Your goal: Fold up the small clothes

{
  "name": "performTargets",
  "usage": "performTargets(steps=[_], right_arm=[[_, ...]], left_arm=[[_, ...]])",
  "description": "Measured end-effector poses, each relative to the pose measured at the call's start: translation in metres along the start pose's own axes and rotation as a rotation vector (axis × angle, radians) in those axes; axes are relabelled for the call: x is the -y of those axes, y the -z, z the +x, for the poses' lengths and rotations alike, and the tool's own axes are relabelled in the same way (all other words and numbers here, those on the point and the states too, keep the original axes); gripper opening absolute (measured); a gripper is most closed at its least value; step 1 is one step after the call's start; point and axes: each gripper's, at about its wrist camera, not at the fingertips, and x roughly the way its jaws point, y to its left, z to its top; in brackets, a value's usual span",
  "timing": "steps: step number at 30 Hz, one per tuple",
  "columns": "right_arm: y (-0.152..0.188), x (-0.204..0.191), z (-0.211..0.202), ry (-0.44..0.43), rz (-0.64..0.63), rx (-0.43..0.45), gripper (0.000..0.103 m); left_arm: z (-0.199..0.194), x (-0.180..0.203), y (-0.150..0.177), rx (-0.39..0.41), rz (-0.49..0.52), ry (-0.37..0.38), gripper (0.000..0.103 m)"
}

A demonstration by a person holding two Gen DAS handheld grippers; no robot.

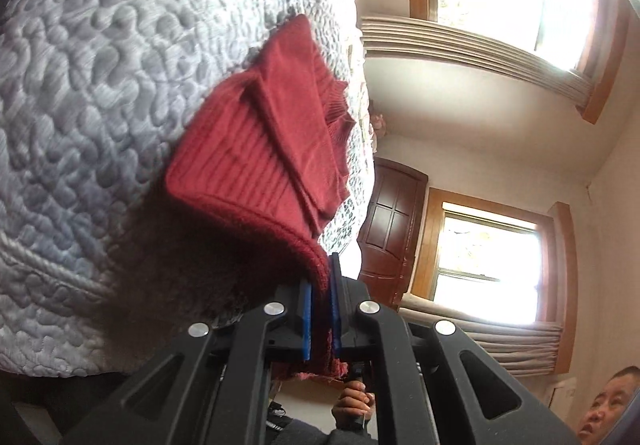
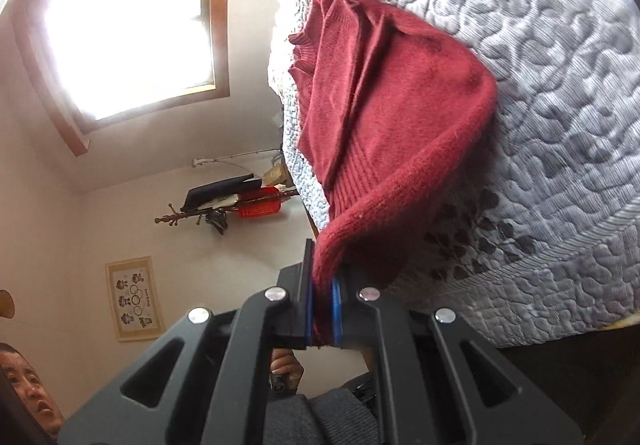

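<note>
1. Both claws pinch the dark red knitted sweater: the left gripper and right gripper each clamp a hem corner, likely to carry that edge over for a fold.
2. Most of the sweater lies sleeves-in on the grey quilted bedspread.
3. Beyond the bedspread: windows, a coat rack. Nothing blocks the fold.

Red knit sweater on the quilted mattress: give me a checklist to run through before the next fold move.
1. Left gripper shut on the red knit sweater: ok.
2. Right gripper shut on the same hem edge: ok.
3. Sleeve folded in over the body: ok.
4. Rest of the sweater lying on the grey quilted mattress: ok.
5. Both grips level with each other: cannot tell.
6. Far collar edge flat: not ok, rumpled.
</note>
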Motion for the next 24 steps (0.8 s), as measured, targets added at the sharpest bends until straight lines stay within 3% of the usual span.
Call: performTargets(steps=[9,18,24], right_arm=[[-0.061,-0.024,0.017,-0.031,0.032,0.024,0.006],[-0.148,-0.007,0.05,0.003,0.157,0.11,0.006],[-0.198,0.021,0.089,0.07,0.251,0.121,0.006]], left_arm=[[0.028,0.014,-0.053,0.089,-0.093,0.056,0.007],[0.074,-0.002,-0.116,0.158,-0.232,0.021,0.007],[0.117,-0.025,-0.16,0.158,-0.298,-0.052,0.007]])
